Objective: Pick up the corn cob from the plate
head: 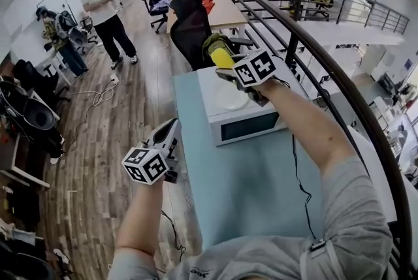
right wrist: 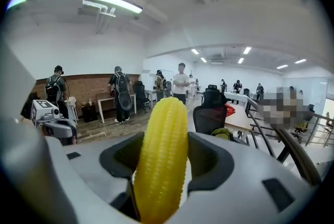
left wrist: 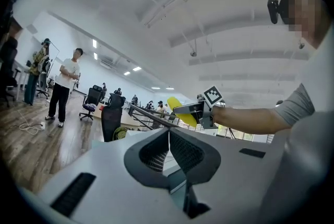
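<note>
While the left gripper (head: pixel 171 134), its jaws closed on nothing, hangs beside the blue table's (head: pixel 261 187) left edge, the right gripper (head: pixel 228 71) clamps the corn cob (head: pixel 220 55), clear of the plate (head: pixel 228 101) on a white appliance (head: pixel 245 125). The cob's long axis follows the jaws, with its tip projecting past them toward a black office chair (head: pixel 189 27). A curved railing (head: pixel 339 76) runs at right.

A pale blue desk (head: pixel 261 194) carries a white boxy appliance (head: pixel 243 123), possibly a small oven. Behind it stands a black office chair (head: pixel 189 29). A curved dark railing (head: pixel 341 79) runs alongside. A person (head: pixel 104 14) stands on the wooden floor (head: pixel 134 122).
</note>
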Motion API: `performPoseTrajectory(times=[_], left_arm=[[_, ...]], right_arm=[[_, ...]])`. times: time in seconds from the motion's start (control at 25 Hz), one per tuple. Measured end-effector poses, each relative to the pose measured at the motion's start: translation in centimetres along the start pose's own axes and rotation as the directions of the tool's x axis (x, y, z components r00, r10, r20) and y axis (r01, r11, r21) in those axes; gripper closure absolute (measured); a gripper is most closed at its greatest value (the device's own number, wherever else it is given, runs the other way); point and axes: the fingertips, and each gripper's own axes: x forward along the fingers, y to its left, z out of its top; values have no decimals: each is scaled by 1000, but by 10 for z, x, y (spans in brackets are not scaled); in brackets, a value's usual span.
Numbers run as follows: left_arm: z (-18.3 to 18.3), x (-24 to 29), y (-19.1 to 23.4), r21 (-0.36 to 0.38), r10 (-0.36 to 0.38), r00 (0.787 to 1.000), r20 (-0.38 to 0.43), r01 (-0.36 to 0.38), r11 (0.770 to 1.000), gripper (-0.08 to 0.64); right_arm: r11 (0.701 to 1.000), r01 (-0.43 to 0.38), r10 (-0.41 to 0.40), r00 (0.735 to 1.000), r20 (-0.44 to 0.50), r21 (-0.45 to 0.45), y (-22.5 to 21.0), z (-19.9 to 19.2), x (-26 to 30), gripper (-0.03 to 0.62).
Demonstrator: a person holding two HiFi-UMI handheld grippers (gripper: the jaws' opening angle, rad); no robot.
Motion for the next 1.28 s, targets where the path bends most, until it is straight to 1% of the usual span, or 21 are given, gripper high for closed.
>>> performPoseTrajectory(times=[0.2,0.36,0.52,0.64,0.72,0.84,1.0,1.12,1.28], left_arm=[[38,-35,-7,31,-6,999,39,5,999,537],[58,-66,-13,75,-24,999,40,21,997,537],[80,-98,-19,108,-41,998,45,36,994,537],[96,-120,-34,135,-58,997,53,50,990,537],[102,-134,-50,153,-65,997,52,56,987,537],[105,-147,-84,166,-59,997,52,50,985,537],[99,-163,-121,166,-15,998,66,4,986,537],[87,-171,-150,135,6,997,78,-17,991,537],[75,-170,-196,78,10,995,100,-18,997,537]], right_arm=[[999,25,-24,997,75,-21,25,42,-28,325],[999,43,-40,991,124,-25,54,69,-49,325],[998,58,-52,985,166,-34,88,88,-74,325],[996,70,-59,979,197,-52,109,104,-101,325],[996,63,-49,976,211,-62,122,111,-122,325],[996,50,-30,972,232,-78,129,114,-159,325],[995,24,4,965,263,-100,135,108,-200,325],[994,2,29,960,279,-111,142,98,-231,325],[993,-26,60,952,300,-118,148,82,-283,325]])
